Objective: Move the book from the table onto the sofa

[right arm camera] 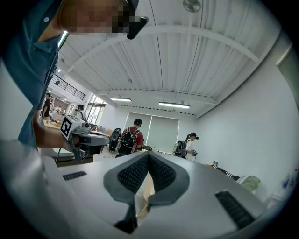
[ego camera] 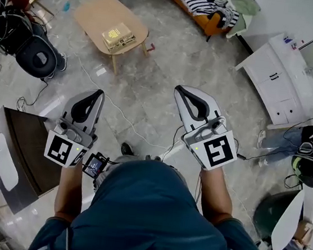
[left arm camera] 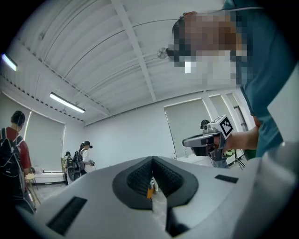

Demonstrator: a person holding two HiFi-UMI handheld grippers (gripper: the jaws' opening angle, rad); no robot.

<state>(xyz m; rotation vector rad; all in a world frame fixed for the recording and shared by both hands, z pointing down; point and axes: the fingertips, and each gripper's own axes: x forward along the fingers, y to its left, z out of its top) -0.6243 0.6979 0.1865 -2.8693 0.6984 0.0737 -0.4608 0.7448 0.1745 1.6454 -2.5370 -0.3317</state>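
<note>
At far left, dark bags and a black round seat (ego camera: 39, 59), crowded together on the grey floor (ego camera: 170, 55). Lower down, a dark brown desk (ego camera: 29, 148), close beside the left gripper (ego camera: 98, 94); jaws closed tight there, nothing held. Further up, a low wooden tabletop (ego camera: 94, 9) carrying only the book (ego camera: 119, 35), flat near the right-hand edge and well apart from both grippers. Between tabletop and grippers, open floor crossed by a thin white cable (ego camera: 116, 108); a small red object (ego camera: 150, 48) just beside one table leg. In the middle, the right gripper (ego camera: 179, 90), pointing up the picture like the left one, jaws also pressed shut and empty. At the top, right of the tabletop, the orange sofa (ego camera: 207, 21), covered on the seat by a striped cloth (ego camera: 189, 0) and loose clothes (ego camera: 239, 7). At right, a white cabinet (ego camera: 275, 79) with drawers closed, contents not visible.
</note>
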